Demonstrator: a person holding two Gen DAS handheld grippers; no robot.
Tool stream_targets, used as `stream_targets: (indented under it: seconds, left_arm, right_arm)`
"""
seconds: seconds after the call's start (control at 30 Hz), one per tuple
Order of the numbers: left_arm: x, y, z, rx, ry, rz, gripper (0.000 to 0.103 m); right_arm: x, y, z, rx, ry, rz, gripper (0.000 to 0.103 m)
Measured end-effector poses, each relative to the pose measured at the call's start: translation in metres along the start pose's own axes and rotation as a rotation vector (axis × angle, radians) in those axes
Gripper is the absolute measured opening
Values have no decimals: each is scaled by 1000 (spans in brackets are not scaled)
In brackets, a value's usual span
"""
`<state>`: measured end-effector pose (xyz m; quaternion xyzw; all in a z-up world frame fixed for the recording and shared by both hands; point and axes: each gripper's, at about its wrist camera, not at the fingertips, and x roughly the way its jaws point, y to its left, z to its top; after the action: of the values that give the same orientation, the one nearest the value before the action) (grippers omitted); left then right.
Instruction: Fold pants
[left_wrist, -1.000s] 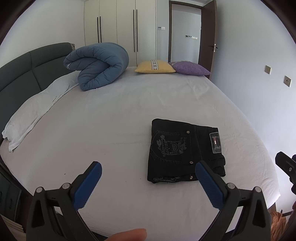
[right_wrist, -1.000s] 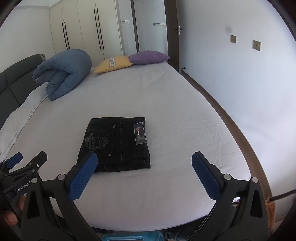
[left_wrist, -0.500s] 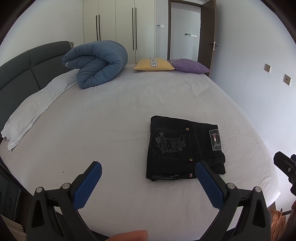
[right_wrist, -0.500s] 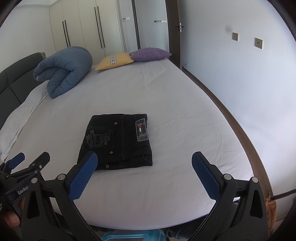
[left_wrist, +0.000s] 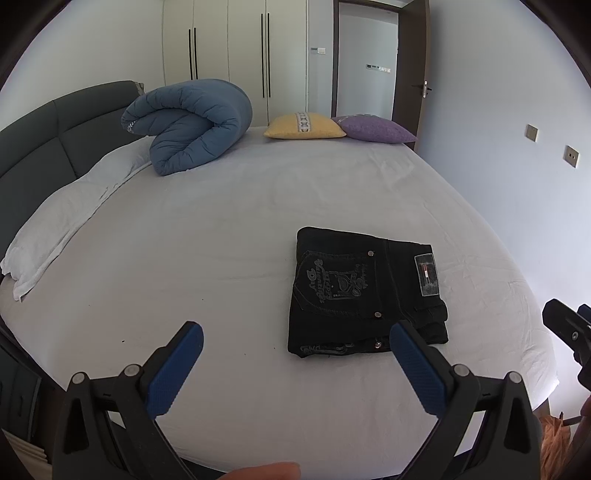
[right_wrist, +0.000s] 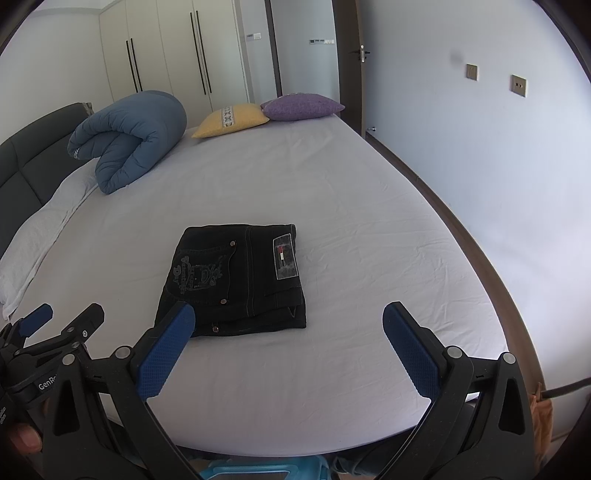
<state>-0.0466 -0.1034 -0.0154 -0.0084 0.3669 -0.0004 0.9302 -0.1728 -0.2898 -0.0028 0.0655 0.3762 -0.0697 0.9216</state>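
Observation:
Black pants (left_wrist: 362, 291) lie folded into a compact rectangle on the white bed sheet (left_wrist: 221, 240), with an embroidered back pocket and a waistband label facing up. They also show in the right wrist view (right_wrist: 236, 277). My left gripper (left_wrist: 295, 369) is open and empty, held above the bed's near edge, short of the pants. My right gripper (right_wrist: 288, 347) is open and empty, also held back from the pants near the bed's front edge.
A rolled blue duvet (left_wrist: 192, 125) lies at the far left by the dark headboard (left_wrist: 44, 140). A yellow pillow (left_wrist: 303, 127) and a purple pillow (left_wrist: 376, 129) sit at the far end. A white pillow (left_wrist: 62, 221) lies along the left. A wall runs on the right.
Both grippers have drawn back and risen slightly from the pants. The pants lie unmoved and both grippers stay open.

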Motion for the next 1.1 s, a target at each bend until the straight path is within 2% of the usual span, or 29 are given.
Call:
stream_targets:
  seconds: [1.1]
  left_arm:
    - [2, 0, -2, -5, 9, -1, 103]
  right_arm:
    - [5, 1, -5, -3, 12, 9, 103]
